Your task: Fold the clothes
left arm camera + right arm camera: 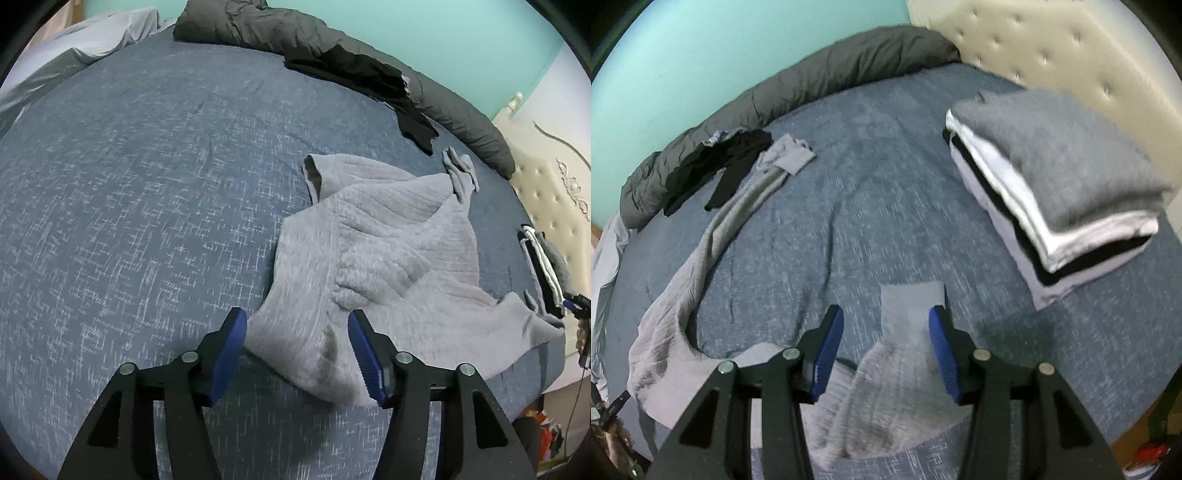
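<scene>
Both hand-held grippers stood open over a grey garment (376, 266) spread crumpled on the blue bed (129, 221): the left hand-held gripper (297, 354) straddling one corner, the right hand-held gripper (886, 350) a sleeve end. Seemingly laid out, it next needed regripping to fold; a folded stack (1056, 184) waited nearby.

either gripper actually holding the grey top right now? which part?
Nothing is held. The left gripper stands open over the hem of the light grey ribbed knit top; the right gripper stands open astride its sleeve cuff. Pads aren't pressing.
</scene>
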A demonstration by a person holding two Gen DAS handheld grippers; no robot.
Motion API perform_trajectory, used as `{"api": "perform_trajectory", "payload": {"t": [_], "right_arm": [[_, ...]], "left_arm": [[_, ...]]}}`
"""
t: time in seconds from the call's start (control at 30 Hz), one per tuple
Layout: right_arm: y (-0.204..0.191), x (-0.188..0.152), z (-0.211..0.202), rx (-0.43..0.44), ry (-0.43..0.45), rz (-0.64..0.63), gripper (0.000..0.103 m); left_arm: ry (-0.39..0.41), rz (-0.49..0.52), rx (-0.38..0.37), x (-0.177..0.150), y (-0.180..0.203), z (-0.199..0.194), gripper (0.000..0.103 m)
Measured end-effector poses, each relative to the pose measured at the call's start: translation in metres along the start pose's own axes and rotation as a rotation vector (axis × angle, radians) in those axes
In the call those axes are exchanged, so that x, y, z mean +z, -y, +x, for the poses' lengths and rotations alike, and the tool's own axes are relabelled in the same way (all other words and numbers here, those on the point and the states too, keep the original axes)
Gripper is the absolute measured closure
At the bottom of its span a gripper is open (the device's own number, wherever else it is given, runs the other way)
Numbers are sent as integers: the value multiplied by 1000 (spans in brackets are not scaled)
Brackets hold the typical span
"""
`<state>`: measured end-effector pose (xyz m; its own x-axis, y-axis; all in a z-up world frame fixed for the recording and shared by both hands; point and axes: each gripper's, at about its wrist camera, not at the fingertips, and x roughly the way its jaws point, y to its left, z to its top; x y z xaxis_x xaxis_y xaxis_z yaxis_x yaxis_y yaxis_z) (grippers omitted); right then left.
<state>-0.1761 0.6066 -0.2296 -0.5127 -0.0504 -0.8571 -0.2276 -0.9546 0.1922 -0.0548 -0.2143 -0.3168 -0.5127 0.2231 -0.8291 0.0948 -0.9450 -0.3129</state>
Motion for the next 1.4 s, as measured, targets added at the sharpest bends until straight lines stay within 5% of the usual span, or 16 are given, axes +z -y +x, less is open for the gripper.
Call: {"api": "perform_trajectory", "payload": {"t": [0.17,0.37,0.43,0.5,0.57,0.67,1.07,1.4], "right_arm": [[-3,-10,31,-19,-73,-24,54],[-9,-15,54,-25,-101,-39,54],[-11,-15,58,-28,-103,-45,54],[-11,-15,60,-24,-105,-41,54],[-11,-15,62,-23,-106,-39,54],[-13,-15,61,-28,-105,-44,54],[-34,-4,41,19,-58,-45,54],[-59,-25,66,27,-205,-93,53]], "left_arm": [[-21,18,34,6,2,18,38],[-74,26,-28,7,2,41,38],[-91,52,-45,6,6,47,56],[-100,84,-63,6,12,50,87],[-86,135,-46,7,23,47,93],[-38,199,13,16,34,31,95],[130,136,131,99,-29,-59,96],[62,101,162,80,-62,-40,95]]}}
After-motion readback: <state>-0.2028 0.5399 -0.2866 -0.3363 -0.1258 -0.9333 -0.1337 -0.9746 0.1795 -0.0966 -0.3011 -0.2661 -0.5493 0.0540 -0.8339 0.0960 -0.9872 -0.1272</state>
